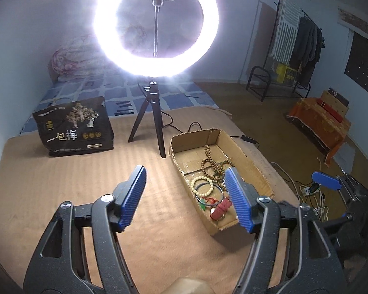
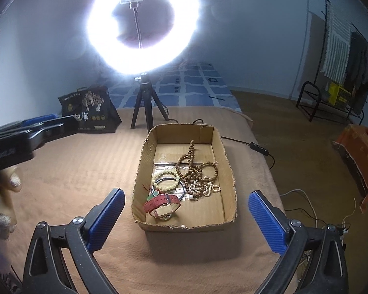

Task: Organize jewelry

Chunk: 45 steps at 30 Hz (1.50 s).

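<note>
A shallow cardboard box [image 2: 229, 169] [image 1: 254, 169] sits on the tan blanket and holds the jewelry. Inside lie a red-strap watch [image 2: 162, 204] [image 1: 220, 210], a cream bead bracelet [image 2: 166, 177] [image 1: 203, 185], a dark bangle [image 2: 182, 188], brown wooden bead strands [image 2: 192, 166] [image 1: 208, 160] and a pale bead chain [image 2: 204, 187]. My right gripper [image 2: 187, 216] is open and empty, its jaws standing wide on either side of the box's near end. My left gripper [image 1: 187, 196] is open and empty, left of the box, its right finger overlapping the box's edge in view.
A lit ring light on a black tripod [image 2: 144, 112] [image 1: 149, 122] stands behind the box. A black printed bag [image 1: 73, 127] [image 2: 90, 110] sits at back left. A cable with a switch [image 2: 258, 147] runs off the bed's right edge. The floor lies to the right.
</note>
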Available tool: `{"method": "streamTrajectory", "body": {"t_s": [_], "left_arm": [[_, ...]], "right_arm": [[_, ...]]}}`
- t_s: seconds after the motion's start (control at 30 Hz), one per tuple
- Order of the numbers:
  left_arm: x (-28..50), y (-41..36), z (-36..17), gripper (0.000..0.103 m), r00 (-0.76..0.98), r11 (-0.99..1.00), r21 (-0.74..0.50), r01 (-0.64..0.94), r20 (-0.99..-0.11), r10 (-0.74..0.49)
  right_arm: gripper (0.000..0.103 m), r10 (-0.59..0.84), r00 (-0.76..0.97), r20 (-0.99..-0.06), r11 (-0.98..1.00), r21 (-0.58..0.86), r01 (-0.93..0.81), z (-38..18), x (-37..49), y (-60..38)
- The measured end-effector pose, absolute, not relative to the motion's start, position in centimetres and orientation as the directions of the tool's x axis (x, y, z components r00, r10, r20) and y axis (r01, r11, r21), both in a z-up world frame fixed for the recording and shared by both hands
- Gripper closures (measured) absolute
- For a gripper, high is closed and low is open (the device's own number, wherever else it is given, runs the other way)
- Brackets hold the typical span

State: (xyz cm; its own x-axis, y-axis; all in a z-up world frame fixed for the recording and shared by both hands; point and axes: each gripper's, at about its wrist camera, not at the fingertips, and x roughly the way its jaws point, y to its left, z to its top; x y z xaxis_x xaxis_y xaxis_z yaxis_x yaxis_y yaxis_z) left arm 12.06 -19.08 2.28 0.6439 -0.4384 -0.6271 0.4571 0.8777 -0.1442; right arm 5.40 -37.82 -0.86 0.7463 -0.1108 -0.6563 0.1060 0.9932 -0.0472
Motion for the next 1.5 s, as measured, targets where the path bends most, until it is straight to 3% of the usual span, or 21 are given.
{"method": "streamTrajectory", "body": {"t_s": [0.07, 0.43, 0.57, 0.93, 1.5], "left_arm": [[11.0, -18.4, 2.8, 0.023, 0.655, 0.876, -0.141, 0.462, -0.611, -0.444], [5.9, -16.7, 4.1, 0.02, 0.665, 0.86, -0.115, 0.497, -0.586, -0.463], [4.3, -16.8, 4.0, 0.01, 0.684, 0.862, -0.065, 0.503, -0.579, -0.443], [1.3, -16.7, 3.7, 0.001, 0.707, 0.854, 0.006, 0.52, -0.564, -0.427], [0.7, -16.2, 3.3, 0.001, 0.711, 0.87, 0.018, 0.493, -0.584, -0.391]], "right_arm": [[0.0, -0.131, 0.755, -0.643, 0.991, -0.061, 0.12, -0.4, 4.7, -37.6], [0.0, -0.172, 0.799, -0.576, 0.985, -0.082, 0.153, 1.8, 1.3, -36.3], [0.0, -0.189, 0.807, -0.559, 0.982, -0.101, 0.16, 1.9, 0.5, -35.9], [0.0, -0.198, 0.823, -0.532, 0.98, -0.084, 0.182, 2.4, -0.8, -35.8], [0.0, -0.201, 0.813, -0.546, 0.979, -0.085, 0.186, 2.3, -0.8, -36.0]]}}
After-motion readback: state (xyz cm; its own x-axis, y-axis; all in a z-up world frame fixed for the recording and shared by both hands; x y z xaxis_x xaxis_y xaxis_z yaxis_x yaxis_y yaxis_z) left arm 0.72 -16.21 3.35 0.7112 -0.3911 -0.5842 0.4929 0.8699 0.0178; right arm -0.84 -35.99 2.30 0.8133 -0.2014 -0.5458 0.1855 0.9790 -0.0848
